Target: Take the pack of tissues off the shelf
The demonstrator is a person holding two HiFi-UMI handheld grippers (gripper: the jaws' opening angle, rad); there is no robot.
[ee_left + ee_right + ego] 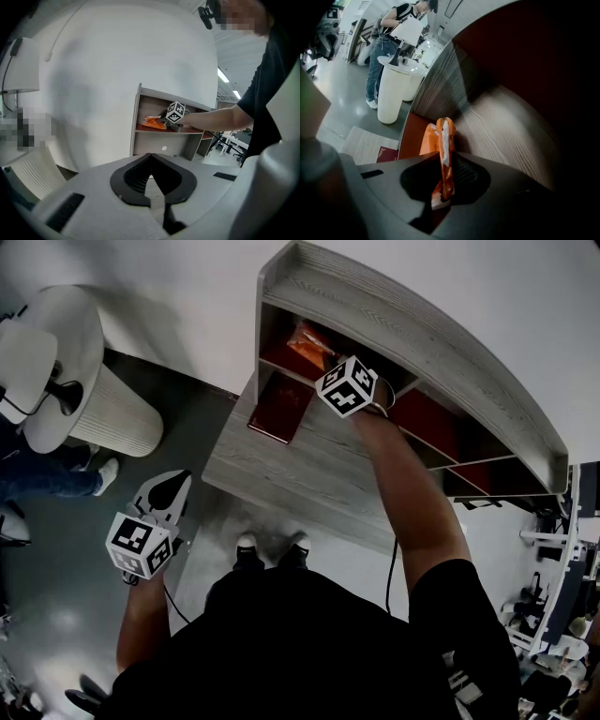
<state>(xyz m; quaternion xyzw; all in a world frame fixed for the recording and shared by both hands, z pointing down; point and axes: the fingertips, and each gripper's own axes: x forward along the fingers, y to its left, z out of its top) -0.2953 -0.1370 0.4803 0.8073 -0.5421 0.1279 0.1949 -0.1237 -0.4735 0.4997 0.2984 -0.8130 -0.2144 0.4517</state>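
Orange plastic marks the pack of tissues [440, 140], which lies inside the end compartment of the shelf [511, 122], on its red-brown floor near the side wall. The right tongs [439, 185] are clenched on the pack's near edge, with the wrapper pinched upright between the pads. The grasp is judged made; the pack is not yet out of the shelf.

The next move calls for a straight draw back out of the compartment, clear of the top board. The grip must hold firm, as only a thin fold of wrapper appears caught and could slip.

The left tongs [150, 157] hang well apart from the shelf, beyond the edge of the table [309, 465], pressed together on nothing. A dark red booklet [279, 407] lies on the table below the compartment.
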